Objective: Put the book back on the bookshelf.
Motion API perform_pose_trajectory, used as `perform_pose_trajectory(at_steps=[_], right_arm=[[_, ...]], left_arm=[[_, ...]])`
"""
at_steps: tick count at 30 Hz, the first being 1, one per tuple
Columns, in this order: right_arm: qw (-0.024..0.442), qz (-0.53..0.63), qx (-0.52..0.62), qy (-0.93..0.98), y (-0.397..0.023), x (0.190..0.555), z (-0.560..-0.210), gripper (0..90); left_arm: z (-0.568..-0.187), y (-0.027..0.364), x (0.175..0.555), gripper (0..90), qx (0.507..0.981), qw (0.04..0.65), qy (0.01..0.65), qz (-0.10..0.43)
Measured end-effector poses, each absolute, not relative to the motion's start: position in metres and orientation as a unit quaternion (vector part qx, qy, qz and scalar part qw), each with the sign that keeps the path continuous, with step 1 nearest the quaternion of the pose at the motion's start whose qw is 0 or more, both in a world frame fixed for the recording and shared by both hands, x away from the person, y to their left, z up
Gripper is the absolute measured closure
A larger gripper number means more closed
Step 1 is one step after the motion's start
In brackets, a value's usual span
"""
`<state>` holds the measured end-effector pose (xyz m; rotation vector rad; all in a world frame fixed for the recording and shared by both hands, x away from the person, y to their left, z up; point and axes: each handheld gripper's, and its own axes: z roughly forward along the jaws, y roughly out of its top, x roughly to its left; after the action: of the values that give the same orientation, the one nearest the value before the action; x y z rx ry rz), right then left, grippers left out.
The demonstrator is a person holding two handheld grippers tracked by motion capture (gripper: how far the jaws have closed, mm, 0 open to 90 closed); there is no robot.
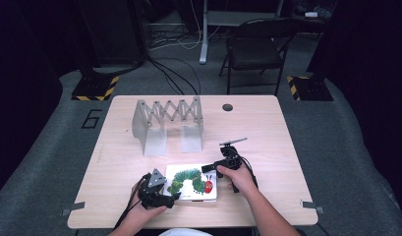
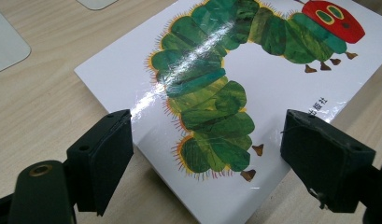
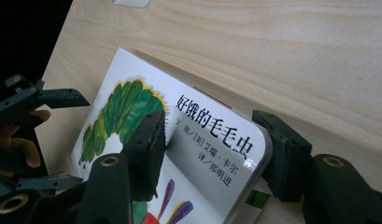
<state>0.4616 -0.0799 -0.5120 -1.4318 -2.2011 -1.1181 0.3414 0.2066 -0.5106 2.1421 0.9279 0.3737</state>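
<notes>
Two hand-held grippers on one stiff, glossy book (image 1: 192, 183): my right (image 3: 212, 154) pinches its lifted cover edge; my left (image 2: 207, 154) gapes, slippery corner between.

The book (image 1: 193, 183) lies flat on the table (image 1: 267, 132) near its 6 o'clock edge. The folding rack (image 1: 167, 125) stands at 11 o'clock from it, well apart; a chair (image 1: 256, 49) stands beyond the table at 12 o'clock.
</notes>
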Motion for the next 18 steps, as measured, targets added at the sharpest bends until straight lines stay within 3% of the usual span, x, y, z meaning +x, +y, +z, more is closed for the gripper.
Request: perform_pose_trajectory(at_steps=[18], right_arm=[[0.130,-0.379,-0.502,-0.766,-0.0759,0.4567,-0.5086,43.9]], left_arm=[[-0.5138,0.2082,0.3441,14.7,0.830,0.380,0.392,0.118]])
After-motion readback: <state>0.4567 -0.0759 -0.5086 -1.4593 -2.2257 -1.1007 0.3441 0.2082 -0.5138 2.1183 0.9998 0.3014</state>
